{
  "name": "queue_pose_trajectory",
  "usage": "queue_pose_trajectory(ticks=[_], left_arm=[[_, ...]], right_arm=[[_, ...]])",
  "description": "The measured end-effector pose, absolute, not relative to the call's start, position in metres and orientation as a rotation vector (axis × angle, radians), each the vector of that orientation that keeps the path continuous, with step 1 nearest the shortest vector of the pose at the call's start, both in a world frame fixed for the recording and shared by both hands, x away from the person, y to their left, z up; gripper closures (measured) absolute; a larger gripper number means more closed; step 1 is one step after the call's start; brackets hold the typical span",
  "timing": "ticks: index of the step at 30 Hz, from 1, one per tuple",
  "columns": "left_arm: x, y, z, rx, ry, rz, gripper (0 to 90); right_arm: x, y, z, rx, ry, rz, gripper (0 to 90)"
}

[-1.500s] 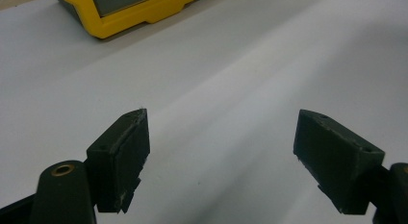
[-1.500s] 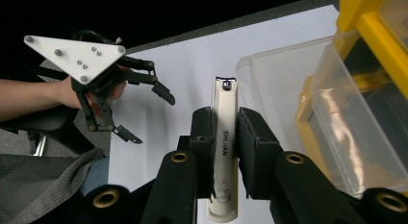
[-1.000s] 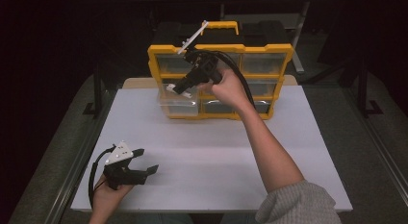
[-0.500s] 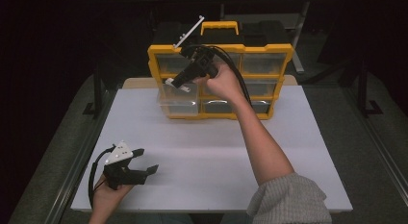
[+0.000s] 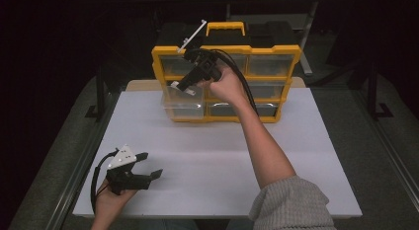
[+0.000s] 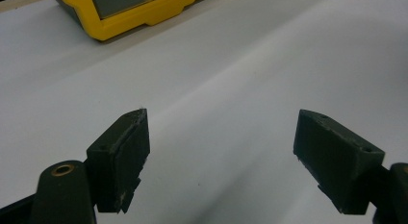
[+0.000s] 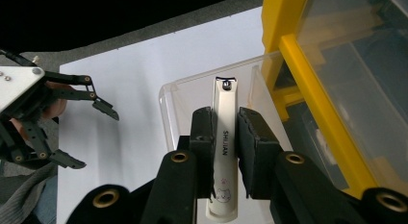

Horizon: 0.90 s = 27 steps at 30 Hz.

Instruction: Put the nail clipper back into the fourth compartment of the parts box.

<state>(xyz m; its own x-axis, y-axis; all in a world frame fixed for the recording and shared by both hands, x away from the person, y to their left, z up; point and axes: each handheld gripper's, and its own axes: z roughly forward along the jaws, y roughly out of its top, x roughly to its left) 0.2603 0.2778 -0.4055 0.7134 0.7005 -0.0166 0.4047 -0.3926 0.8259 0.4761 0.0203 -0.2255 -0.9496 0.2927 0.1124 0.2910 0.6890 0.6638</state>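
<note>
A white table top (image 5: 217,156) lies under your left gripper (image 5: 153,164) and below your right gripper (image 5: 184,86). Just to the left of your left gripper, a metal rail (image 5: 81,156) runs along the table edge. Well apart to the right of both grippers, you see grey floor (image 5: 380,156).

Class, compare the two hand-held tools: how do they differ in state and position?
The right tool is shut on a white nail clipper; the left tool is open and empty. The right is raised at the yellow organizer's pulled-out drawer; the left sits low near the table's front edge. Both have black jaws.
</note>
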Motion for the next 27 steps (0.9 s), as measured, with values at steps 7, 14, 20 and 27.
queue_pose_trajectory(ticks=[7, 14, 20, 27], left_arm=[[0.26, 0.278, -0.405, 2.03, 0.845, 0.423, 20.2], [0.26, 0.278, -0.405, 2.026, 0.847, 0.421, 20.2], [0.26, 0.278, -0.405, 2.026, 0.847, 0.421, 20.2], [0.26, 0.278, -0.405, 2.031, 0.843, 0.423, 20.2]], right_arm=[[0.476, 0.025, -0.23, 0.512, 2.891, 1.102, 75.8], [0.477, 0.028, -0.236, 0.502, 2.894, 1.082, 75.7], [0.477, 0.029, -0.242, 0.505, 2.894, 1.066, 75.7], [0.478, 0.027, -0.252, 0.523, 2.901, 1.046, 75.7]])
